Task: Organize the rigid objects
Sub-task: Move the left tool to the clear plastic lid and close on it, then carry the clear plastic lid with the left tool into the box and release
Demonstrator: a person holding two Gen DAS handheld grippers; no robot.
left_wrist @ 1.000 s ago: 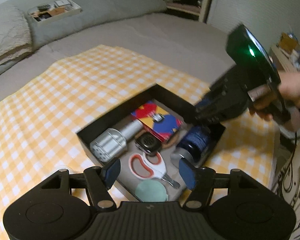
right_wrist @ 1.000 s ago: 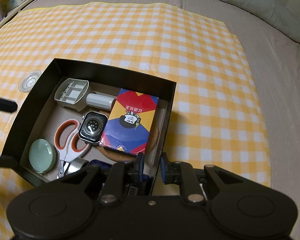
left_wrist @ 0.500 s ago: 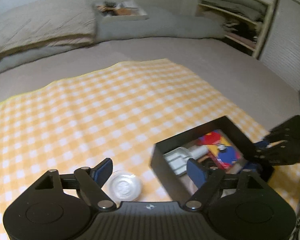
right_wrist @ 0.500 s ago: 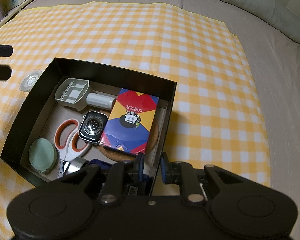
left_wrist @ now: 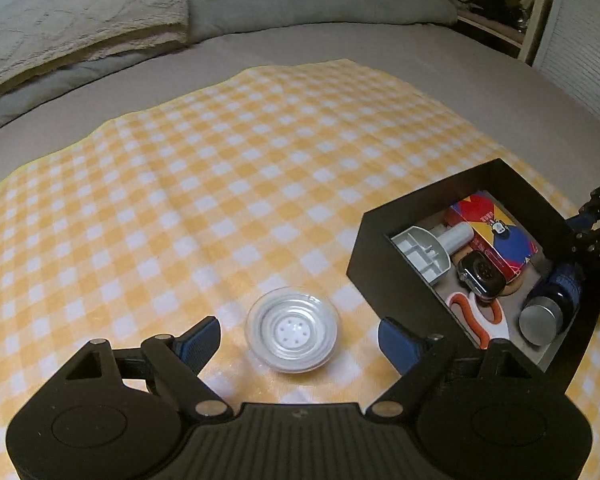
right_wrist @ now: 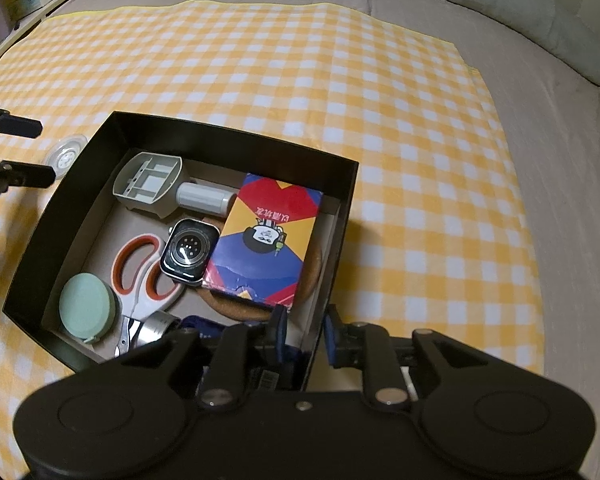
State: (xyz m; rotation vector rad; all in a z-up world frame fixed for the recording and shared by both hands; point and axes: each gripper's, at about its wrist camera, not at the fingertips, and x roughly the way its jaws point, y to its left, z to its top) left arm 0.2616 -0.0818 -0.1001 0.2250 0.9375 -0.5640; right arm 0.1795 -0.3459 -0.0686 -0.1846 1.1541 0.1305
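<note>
Since one second ago the left gripper (left_wrist: 299,340) has swung away from above the black box (left_wrist: 396,296) and now hangs over the checked cloth (left_wrist: 204,184) beside it, while the right gripper (right_wrist: 305,334) has stayed where it was. The left gripper's fingers stand wide apart, and the clear round lid (left_wrist: 292,330) lies on the cloth between them, touching neither, just beside the box's outer wall.

The right gripper's fingers are close together, one on each side of the near wall of the box, clamped on it. Inside the box, nearest to this wall, lie a dark blue bottle with a silver cap (left_wrist: 548,308), a cork coaster (right_wrist: 260,300) and a mint green round case (right_wrist: 84,308). Further in are scissors with orange handles (right_wrist: 140,272), a smartwatch body (right_wrist: 190,250) lying face down, and a colourful card box (right_wrist: 268,236) that rests partly on the coaster. By the far wall lies a grey plastic piece with a white cylinder (right_wrist: 168,192).

Beyond the cloth is the grey bed (left_wrist: 340,44) with pillows.
</note>
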